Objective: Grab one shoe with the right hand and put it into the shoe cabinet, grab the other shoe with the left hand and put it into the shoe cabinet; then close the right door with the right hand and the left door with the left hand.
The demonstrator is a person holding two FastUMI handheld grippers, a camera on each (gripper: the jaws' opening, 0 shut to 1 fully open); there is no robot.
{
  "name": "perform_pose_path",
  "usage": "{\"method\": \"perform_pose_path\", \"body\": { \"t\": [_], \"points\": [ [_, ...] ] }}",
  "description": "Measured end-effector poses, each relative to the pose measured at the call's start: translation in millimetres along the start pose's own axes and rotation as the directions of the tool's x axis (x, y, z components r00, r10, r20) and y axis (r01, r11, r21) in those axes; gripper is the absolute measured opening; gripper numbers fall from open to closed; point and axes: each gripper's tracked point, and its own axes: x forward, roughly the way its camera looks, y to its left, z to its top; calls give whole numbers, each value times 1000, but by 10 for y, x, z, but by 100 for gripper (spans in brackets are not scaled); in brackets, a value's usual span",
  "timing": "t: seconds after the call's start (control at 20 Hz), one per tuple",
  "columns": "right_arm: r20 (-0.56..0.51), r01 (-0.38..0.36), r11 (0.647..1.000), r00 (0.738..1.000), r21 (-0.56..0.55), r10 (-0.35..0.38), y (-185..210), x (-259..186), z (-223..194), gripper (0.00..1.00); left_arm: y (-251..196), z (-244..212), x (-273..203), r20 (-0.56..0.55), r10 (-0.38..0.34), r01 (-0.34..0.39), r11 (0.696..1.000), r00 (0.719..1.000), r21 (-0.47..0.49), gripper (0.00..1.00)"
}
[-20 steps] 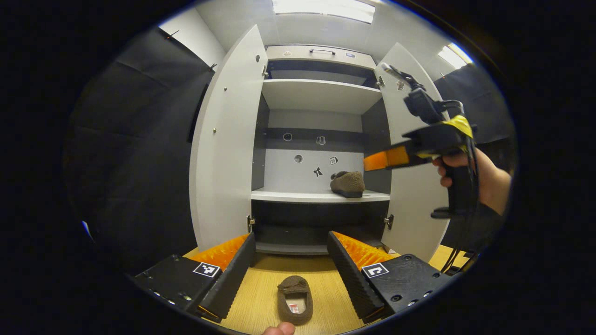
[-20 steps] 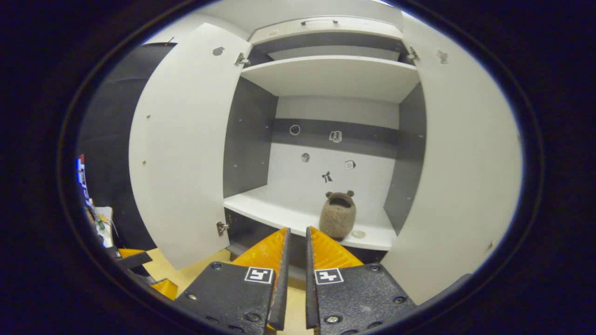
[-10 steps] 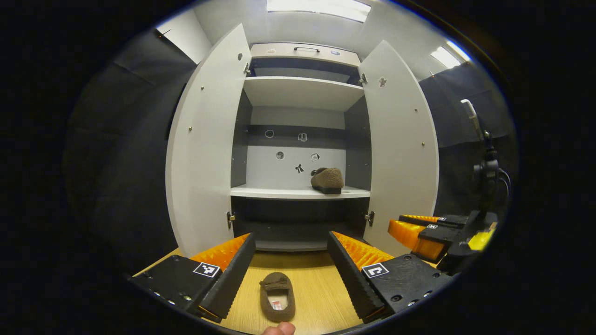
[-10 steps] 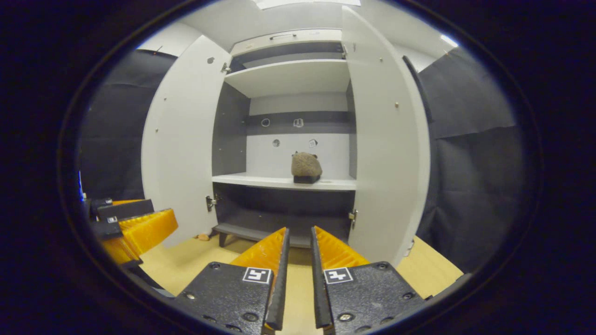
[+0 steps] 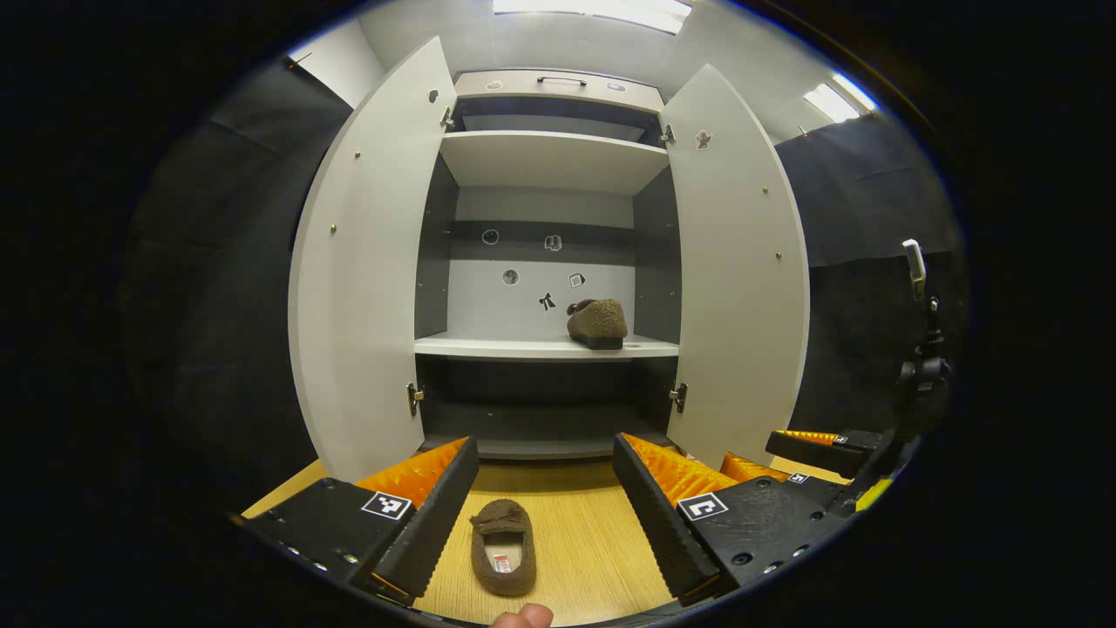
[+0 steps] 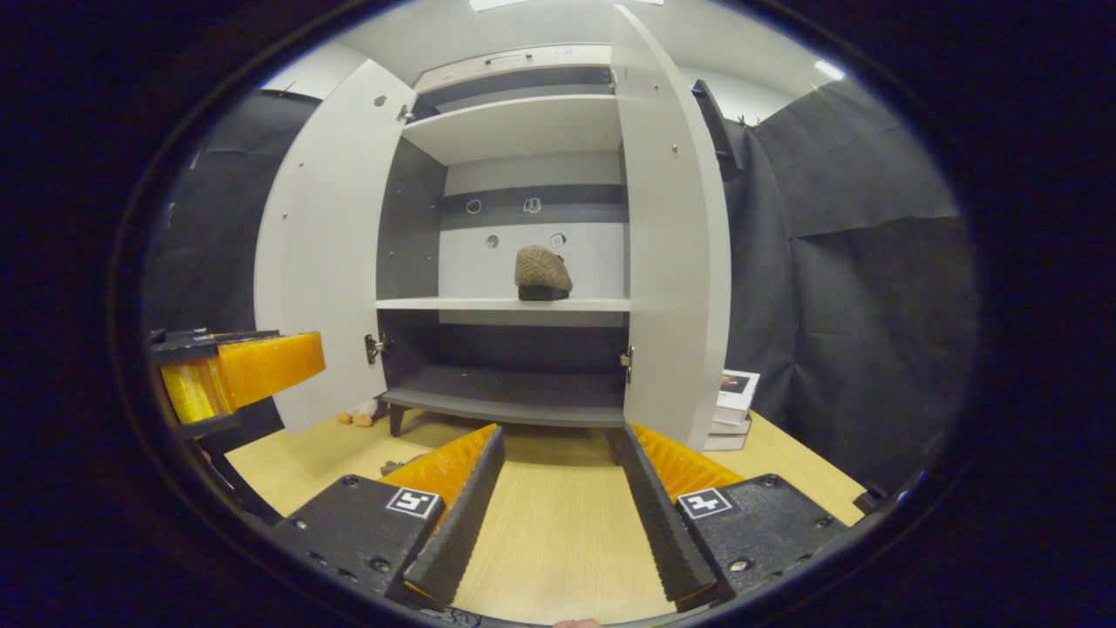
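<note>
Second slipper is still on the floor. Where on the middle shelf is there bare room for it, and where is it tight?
The middle shelf is bare from the left door side across to the shoe on the shelf. It is crowded at the right end, where that shoe sits near the right door.

Right door (image 6: 671, 244) hides books (image 6: 735, 403) partly; stickers (image 5: 547, 301) unreadable

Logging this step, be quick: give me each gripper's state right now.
Left gripper: open, empty, above the shoe on the floor.
Right gripper: open, empty; the other shoe sits on the cabinet shelf.
</note>
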Motion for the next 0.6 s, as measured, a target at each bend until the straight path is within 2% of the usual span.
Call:
{"method": "perform_pose_path", "body": {
  "t": [0.15, 0.25, 0.3, 0.35, 0.45, 0.6],
  "points": [
    [25, -10, 1000, 1000, 5, 10, 3, -38, 105, 90, -4, -20, -4, -10, 8, -8, 1000, 1000, -1, 95],
    [37, -14, 1000, 999, 9, 14, -9, -57, 156, 100, 22, -36, 10, -17, 17, -17, 1000, 1000, 3, 95],
    [41, -17, 1000, 999, 6, 17, -4, -60, 171, 100, 65, -64, 36, -26, 30, -30, 1000, 999, -1, 95],
    [42, -22, 1000, 999, 3, 22, -2, -65, 185, 100, 71, -206, 84, -83, 23, -25, 999, 996, -30, 95],
    [38, -42, 999, 998, 9, 42, 37, -80, 192, 100, 93, -685, 156, -272, -3, -30, 993, 962, -117, 95],
    [25, -55, 998, 998, 15, 54, 43, -106, 163, 100, 366, -1248, 204, -429, 38, -120, 979, 903, -166, 96]
  ]
}}
